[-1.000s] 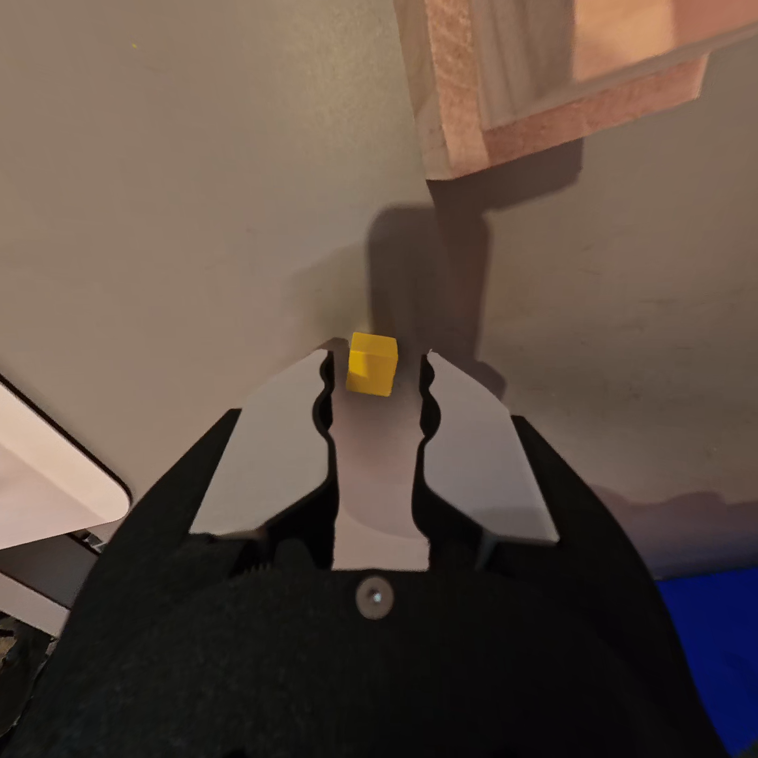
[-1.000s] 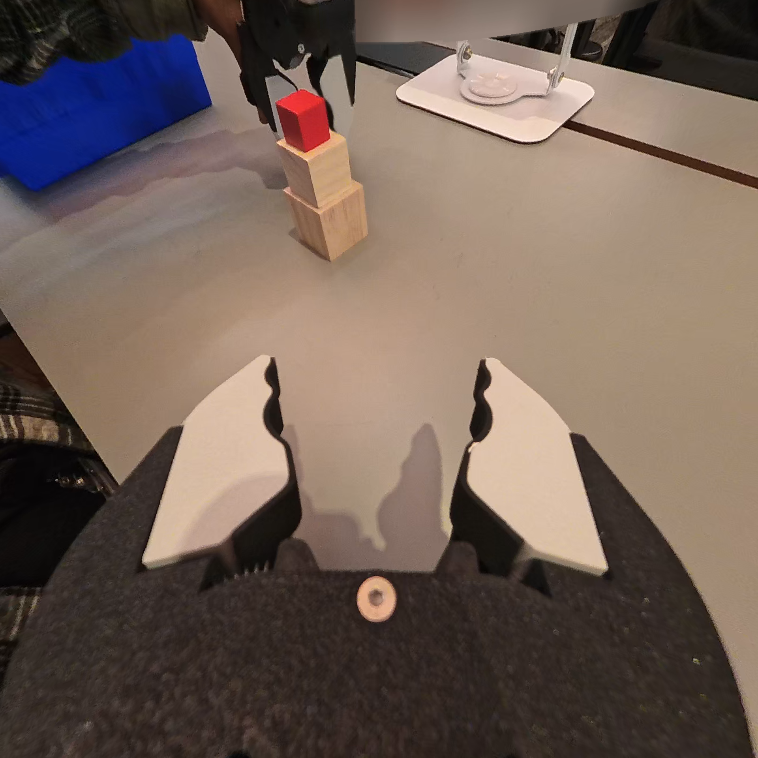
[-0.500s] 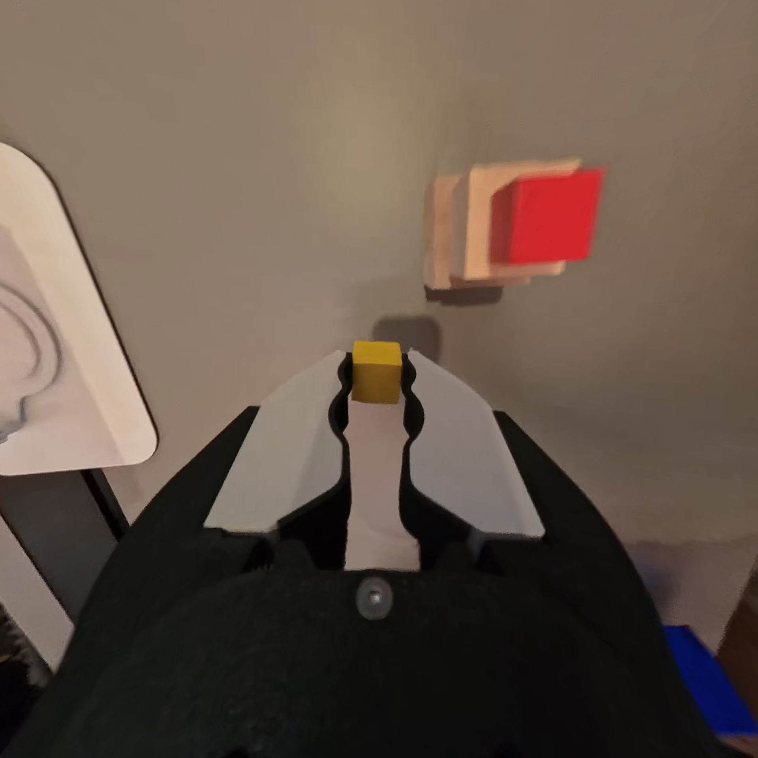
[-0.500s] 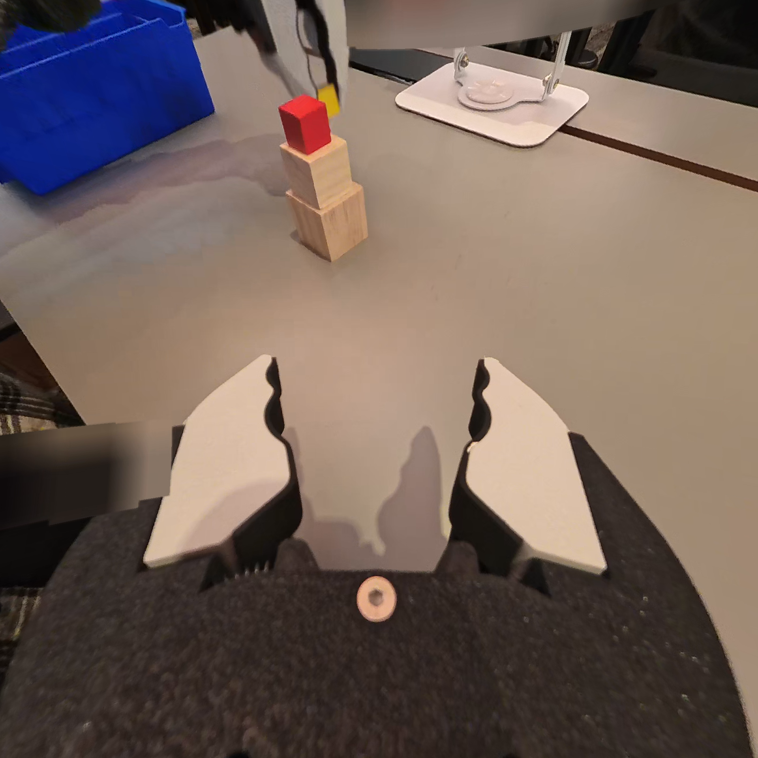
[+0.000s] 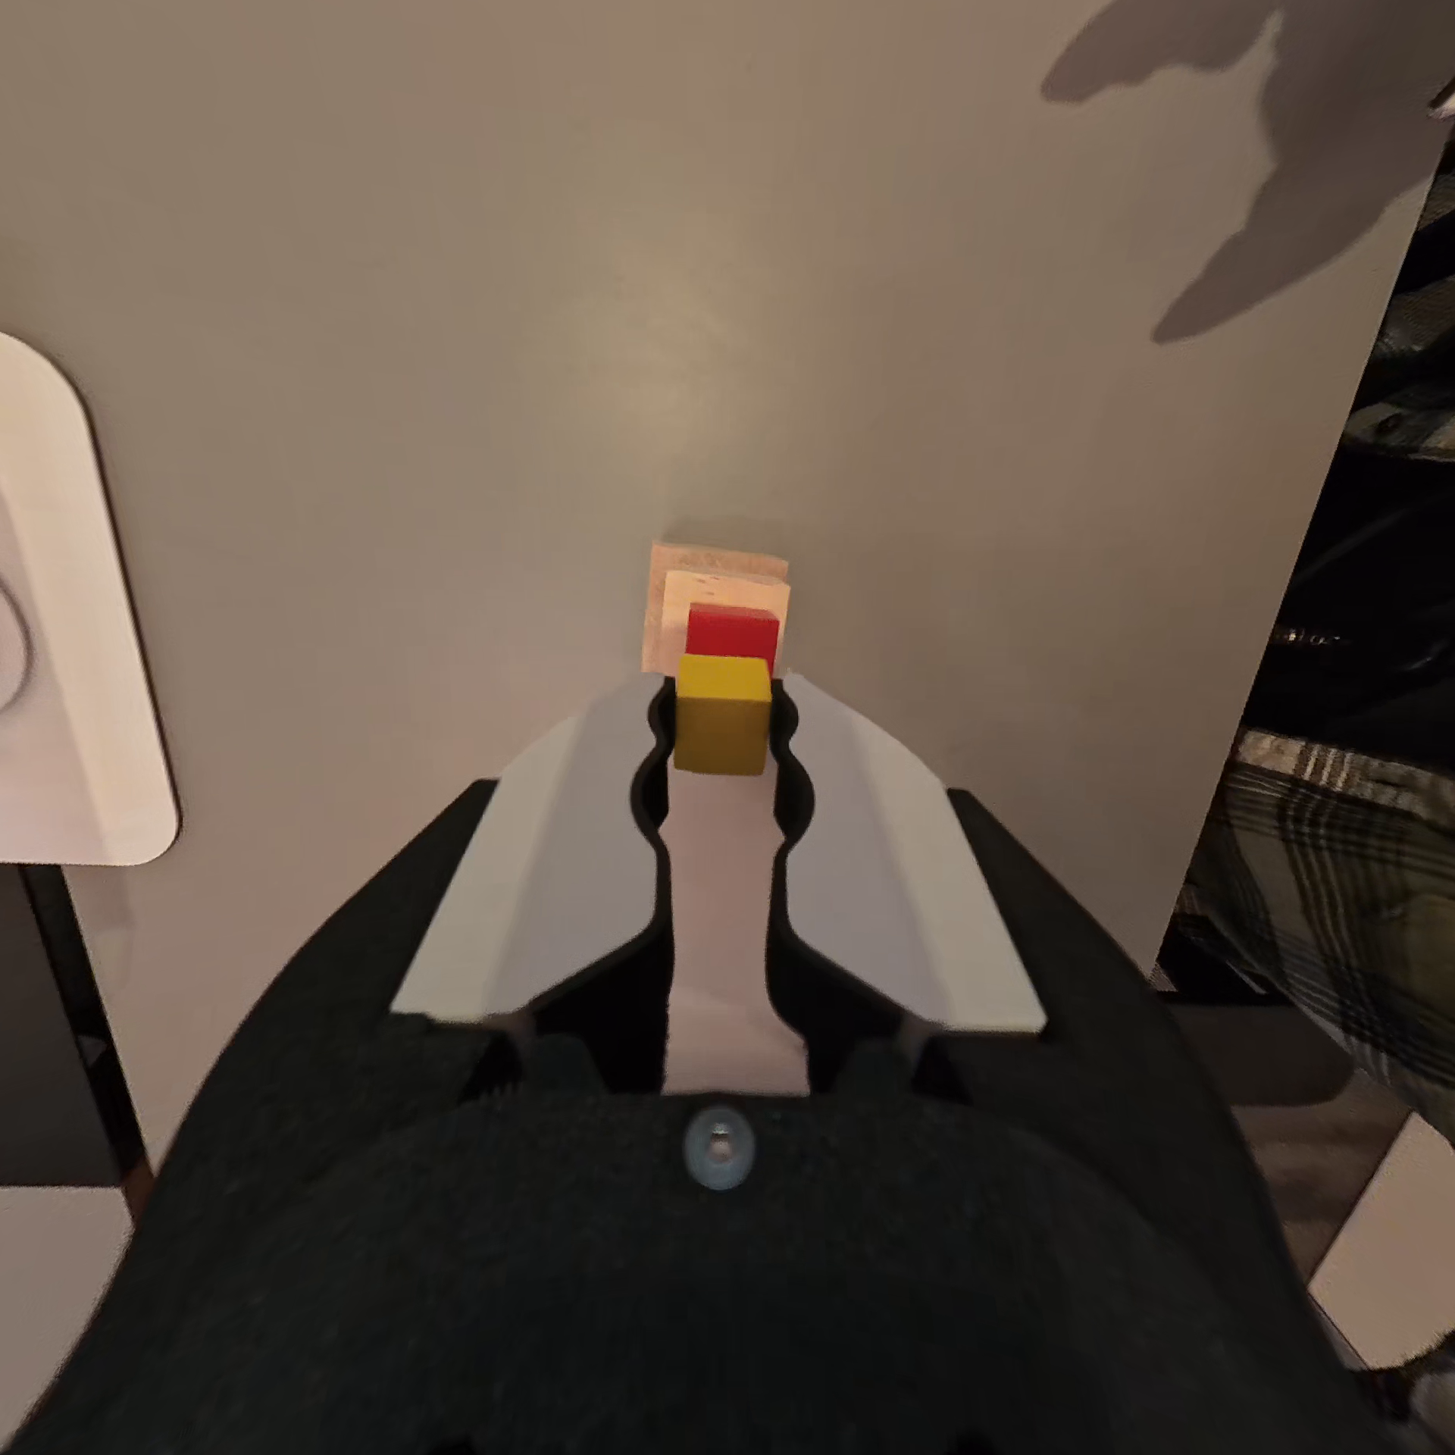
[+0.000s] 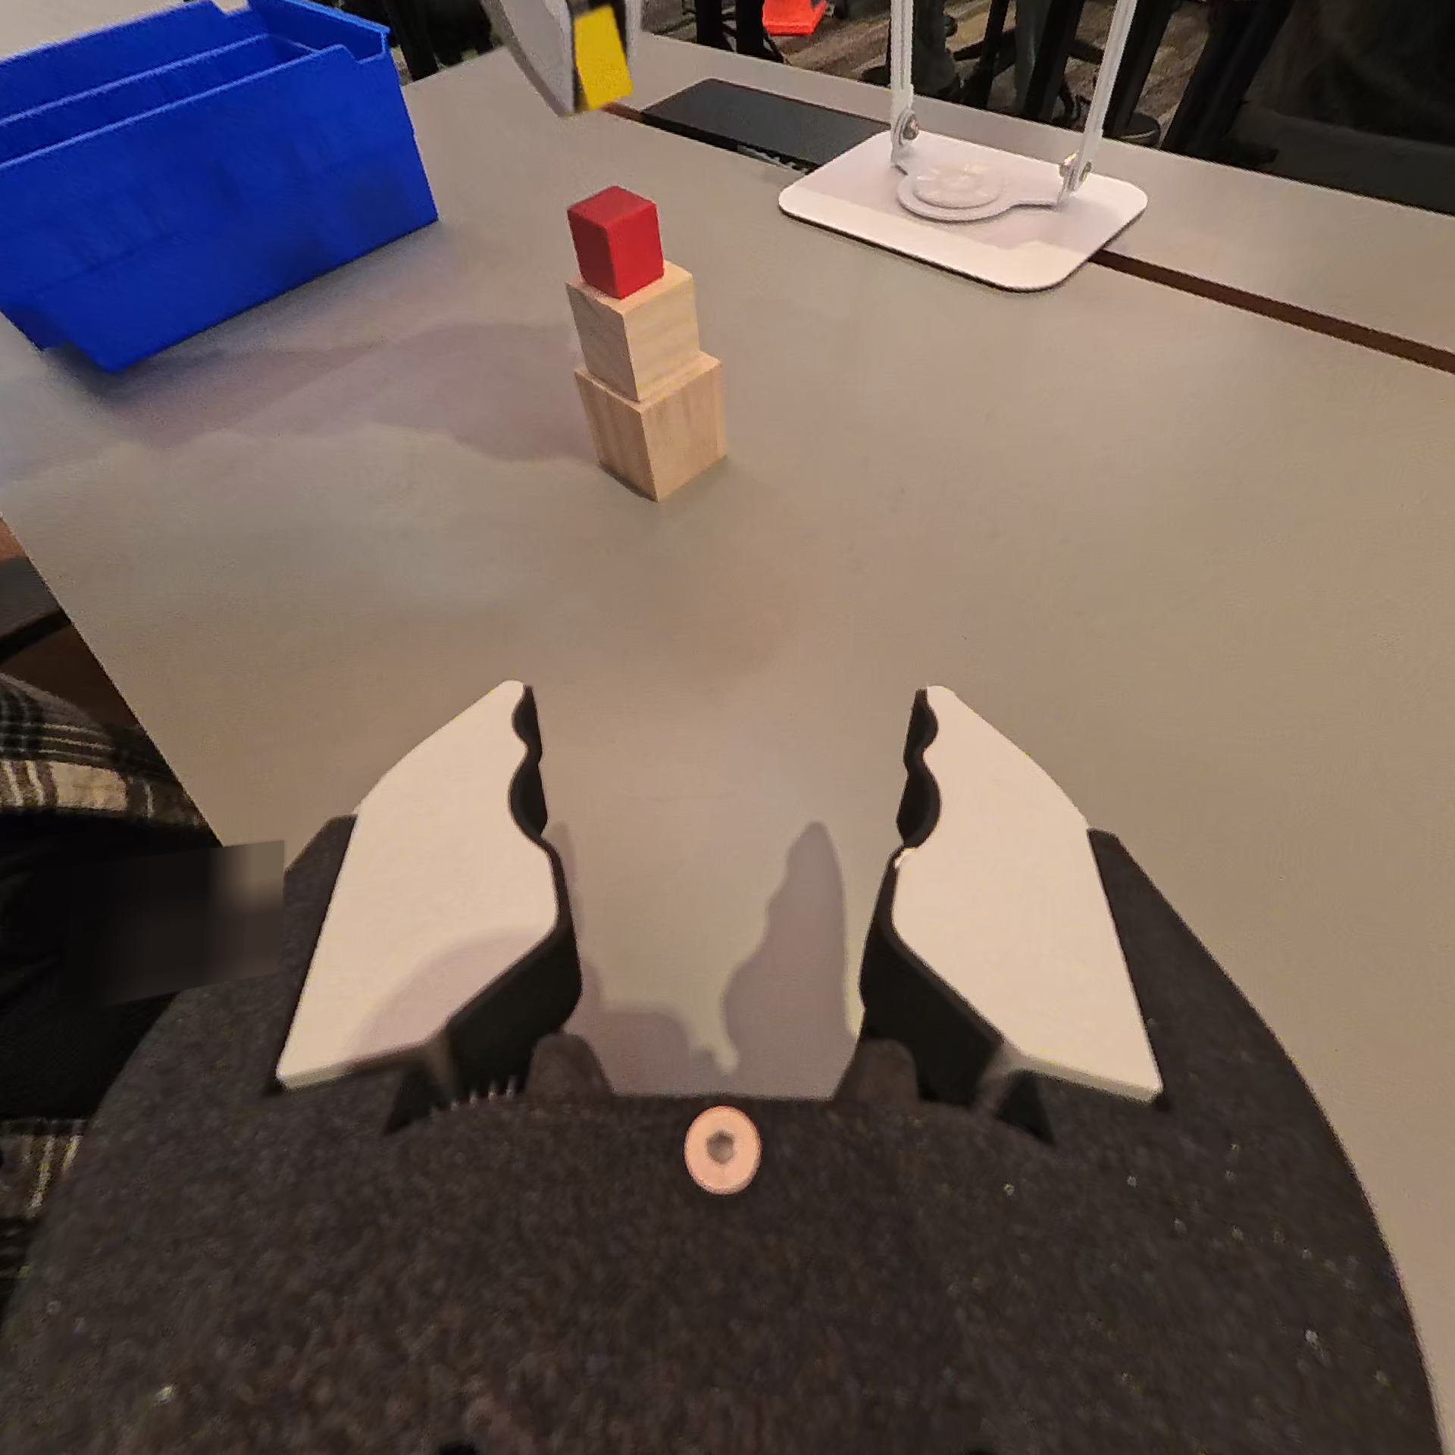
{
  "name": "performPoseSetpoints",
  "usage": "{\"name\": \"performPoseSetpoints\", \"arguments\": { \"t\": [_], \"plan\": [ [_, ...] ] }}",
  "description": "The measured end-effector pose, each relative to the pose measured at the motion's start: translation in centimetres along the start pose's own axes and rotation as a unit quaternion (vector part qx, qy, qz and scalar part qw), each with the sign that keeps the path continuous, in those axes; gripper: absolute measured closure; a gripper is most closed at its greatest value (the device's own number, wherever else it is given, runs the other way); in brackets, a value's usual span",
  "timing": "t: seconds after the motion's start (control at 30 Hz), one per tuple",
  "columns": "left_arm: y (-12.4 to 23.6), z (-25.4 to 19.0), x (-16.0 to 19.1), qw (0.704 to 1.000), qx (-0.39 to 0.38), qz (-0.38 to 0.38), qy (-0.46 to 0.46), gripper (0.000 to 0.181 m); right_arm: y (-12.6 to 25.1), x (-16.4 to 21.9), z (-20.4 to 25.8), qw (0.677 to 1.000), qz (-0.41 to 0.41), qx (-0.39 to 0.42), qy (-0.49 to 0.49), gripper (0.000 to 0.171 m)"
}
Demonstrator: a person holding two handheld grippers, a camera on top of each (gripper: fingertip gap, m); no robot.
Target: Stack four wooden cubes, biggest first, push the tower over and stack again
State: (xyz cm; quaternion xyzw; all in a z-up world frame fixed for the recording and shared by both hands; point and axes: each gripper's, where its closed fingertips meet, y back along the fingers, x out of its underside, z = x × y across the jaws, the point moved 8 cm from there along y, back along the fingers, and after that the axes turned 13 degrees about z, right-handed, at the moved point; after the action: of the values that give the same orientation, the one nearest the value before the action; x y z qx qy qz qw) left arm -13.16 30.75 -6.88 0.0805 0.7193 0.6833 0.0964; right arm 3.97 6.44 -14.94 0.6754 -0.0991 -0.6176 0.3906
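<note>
Your left gripper [image 5: 723,705]: pinches the yellow cube [image 5: 722,715], high above the tower. Tower on grey table [image 6: 1023,551]: red cube [image 6: 616,238], small wooden cube [image 6: 636,335], large wooden cube [image 6: 653,429]. Your right gripper [image 6: 724,756]: fingers wide, empty, low over the table.

An office or lab workspace: long grey tables [image 6: 1023,551], a blue storage bin [image 6: 197,181], chair legs [image 6: 1212,71] behind.

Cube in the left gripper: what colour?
Yellow. The cube sits clamped in the left gripper; the left wrist view shows it best.
</note>
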Motion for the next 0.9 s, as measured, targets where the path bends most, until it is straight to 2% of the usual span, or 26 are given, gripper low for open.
{"name": "performPoseSetpoints", "arguments": {
  "t": [0.23, 0.9],
  "plan": [
    [-1.4, -0.1, -0.7, 1.0, 0.001, 0.021, -0.001, 0.159, 0.1, 0.0, 0.2, 1.0, 0.001, 0.001, 0.0, 0.083],
    [-2.4, -0.5, -1.5, 0.997, -0.015, 0.069, -0.041, 0.159, 0.4, 0.3, 0.2, 1.0, 0.0, 0.003, -0.002, 0.083]
  ]
}}
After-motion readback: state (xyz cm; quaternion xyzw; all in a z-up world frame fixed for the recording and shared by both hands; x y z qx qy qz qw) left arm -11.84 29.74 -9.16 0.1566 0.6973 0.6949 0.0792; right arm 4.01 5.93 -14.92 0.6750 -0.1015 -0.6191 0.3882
